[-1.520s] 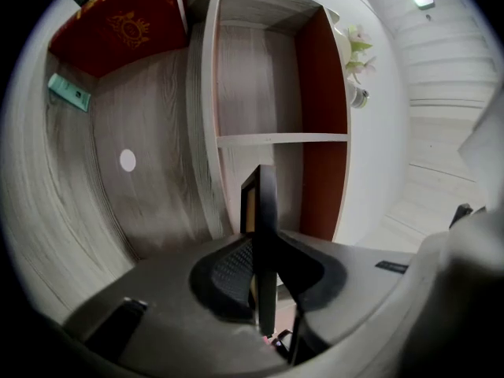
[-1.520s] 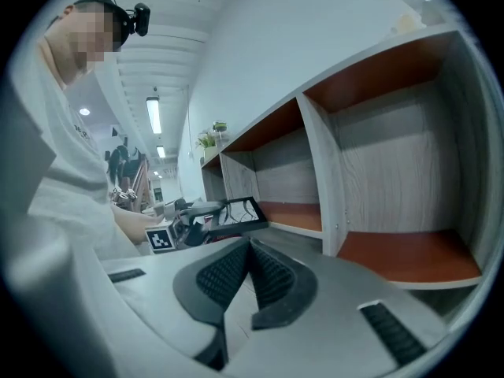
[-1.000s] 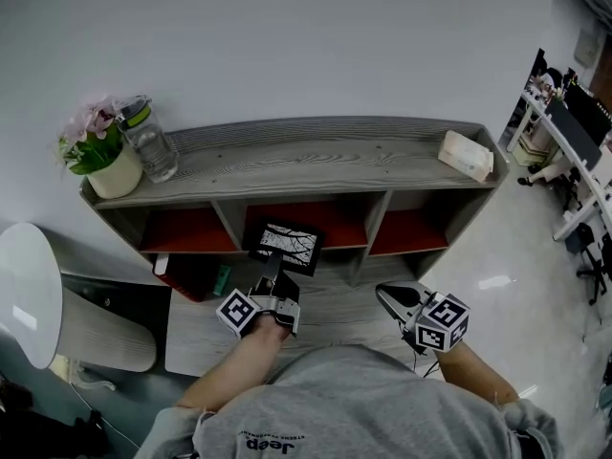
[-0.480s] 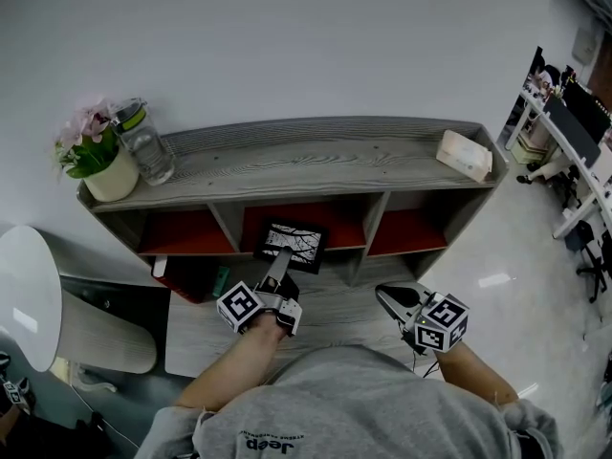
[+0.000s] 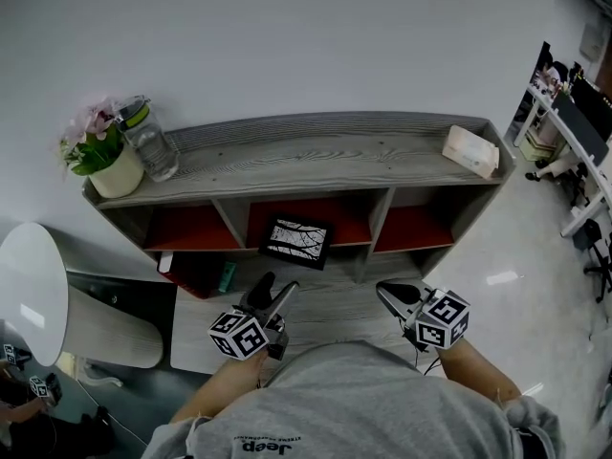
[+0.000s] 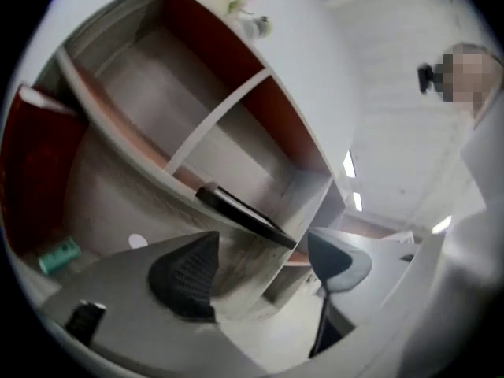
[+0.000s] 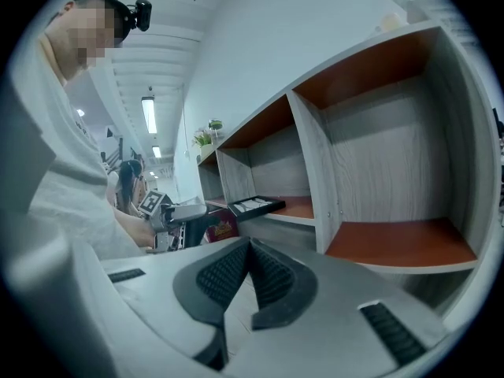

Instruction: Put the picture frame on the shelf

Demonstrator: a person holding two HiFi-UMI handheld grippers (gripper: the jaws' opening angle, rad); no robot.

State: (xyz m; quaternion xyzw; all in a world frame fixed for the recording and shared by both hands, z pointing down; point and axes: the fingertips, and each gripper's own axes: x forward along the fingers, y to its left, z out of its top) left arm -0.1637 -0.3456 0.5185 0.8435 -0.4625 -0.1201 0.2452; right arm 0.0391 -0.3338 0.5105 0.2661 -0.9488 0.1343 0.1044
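Observation:
The black picture frame [image 5: 297,241] lies tilted in the middle compartment of the grey wooden shelf [image 5: 316,157], its front edge at the compartment's lip. My left gripper [image 5: 275,287] hangs a short way in front of it, clear of the frame. Its jaws are opening wide and nothing is between them. In the left gripper view the frame [image 6: 240,211] shows edge-on beyond the spread gripper [image 6: 264,266]. My right gripper [image 5: 382,291] is shut and empty, low in front of the right compartment. In the right gripper view the frame [image 7: 253,205] rests on the red shelf floor.
On top of the shelf stand a flower pot [image 5: 105,157] and a clear bottle [image 5: 151,142] at the left and a tissue box [image 5: 470,151] at the right. A red box [image 5: 196,273] and a teal item [image 5: 226,277] sit under the left compartment. A white round table [image 5: 33,295] stands far left.
My left gripper let go of the frame, opened and drew back toward me. The frame stayed in the middle compartment. The right gripper has not moved.

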